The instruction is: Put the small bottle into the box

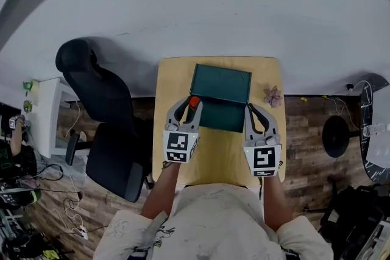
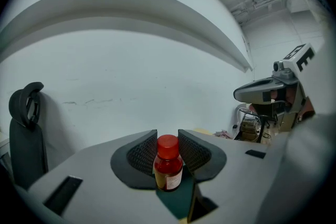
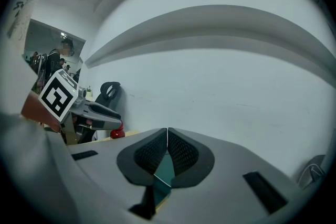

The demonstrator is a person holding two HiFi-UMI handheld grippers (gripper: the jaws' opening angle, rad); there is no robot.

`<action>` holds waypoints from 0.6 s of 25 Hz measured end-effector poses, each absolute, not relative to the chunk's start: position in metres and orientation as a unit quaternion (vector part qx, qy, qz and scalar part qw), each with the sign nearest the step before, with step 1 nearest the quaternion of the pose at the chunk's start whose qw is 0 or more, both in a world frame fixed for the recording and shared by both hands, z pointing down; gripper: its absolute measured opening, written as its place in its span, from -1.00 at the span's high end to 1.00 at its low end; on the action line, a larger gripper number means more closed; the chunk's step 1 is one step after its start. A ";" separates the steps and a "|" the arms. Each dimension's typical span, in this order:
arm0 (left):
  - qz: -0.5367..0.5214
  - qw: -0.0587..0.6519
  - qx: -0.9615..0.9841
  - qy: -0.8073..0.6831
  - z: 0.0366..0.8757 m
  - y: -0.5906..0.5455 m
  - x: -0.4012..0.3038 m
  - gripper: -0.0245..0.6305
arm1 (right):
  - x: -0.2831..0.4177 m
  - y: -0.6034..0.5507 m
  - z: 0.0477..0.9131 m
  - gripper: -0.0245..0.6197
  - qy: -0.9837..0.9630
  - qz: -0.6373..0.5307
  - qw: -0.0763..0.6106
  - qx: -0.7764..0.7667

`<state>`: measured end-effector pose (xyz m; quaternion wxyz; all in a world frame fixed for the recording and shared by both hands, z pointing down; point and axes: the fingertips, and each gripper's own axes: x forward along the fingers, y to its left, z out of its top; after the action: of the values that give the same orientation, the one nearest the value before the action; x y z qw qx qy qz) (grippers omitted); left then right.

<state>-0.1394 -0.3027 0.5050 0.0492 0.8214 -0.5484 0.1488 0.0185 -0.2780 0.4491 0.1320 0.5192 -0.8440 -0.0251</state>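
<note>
- Small bottle [image 2: 168, 165]: red cap, red contents, pale label. It stands upright between the ribbed pads of my left tool [image 1: 192, 105].
- Left tool: the jaws are closed on the bottle's body, one pad on each side, with the cap rising just above the pads.
- Bottle position: in the head view it is at the near left corner of the box [image 1: 220, 87]. In the left gripper view, teal shows directly beneath it. I cannot tell whether it touches the box.
- Box: dark teal, on the far half of the pale wooden counter [image 1: 216, 158].
- Right tool [image 3: 167, 136]: the jaws are together with the pads meeting at their tips, and nothing is held. It is at the box's near right corner.
- Surroundings: a small pinkish flower [image 1: 272, 95] lies on the counter just right of the box. A black office chair [image 1: 100, 112] stands left of the counter.
</note>
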 end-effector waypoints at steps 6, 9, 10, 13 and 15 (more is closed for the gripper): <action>0.155 0.071 0.829 -0.533 0.532 -0.307 -0.124 0.54 | 0.028 -0.274 0.459 0.87 -0.837 -0.018 0.145 0.527; 0.164 0.079 0.831 -0.526 0.546 -0.308 -0.118 0.54 | 0.033 -0.274 0.461 0.87 -0.834 -0.016 0.150 0.532; 0.167 0.082 0.831 -0.525 0.550 -0.308 -0.117 0.54 | 0.035 -0.274 0.462 0.87 -0.832 -0.016 0.152 0.533; 0.173 0.085 0.832 -0.520 0.561 -0.311 -0.112 0.54 | 0.042 -0.275 0.464 0.87 -0.828 -0.014 0.157 0.538; 0.179 0.089 0.832 -0.517 0.568 -0.312 -0.109 0.54 | 0.045 -0.275 0.467 0.87 -0.826 -0.012 0.161 0.540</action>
<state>-0.1091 -0.3120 0.5681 0.0887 0.8321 -0.5174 0.1790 0.0447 -0.2750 0.4666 0.1611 0.5404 -0.8258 -0.0120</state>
